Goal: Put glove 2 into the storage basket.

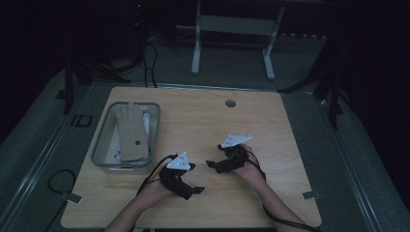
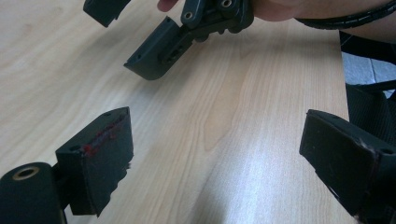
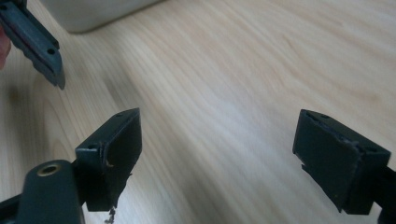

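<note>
A tan glove is laid across a clear bin at the table's left side. The left gripper is held wide and empty just right of the bin's near corner; the right gripper, likewise spread wide with nothing held, is farther right, facing it.
</note>
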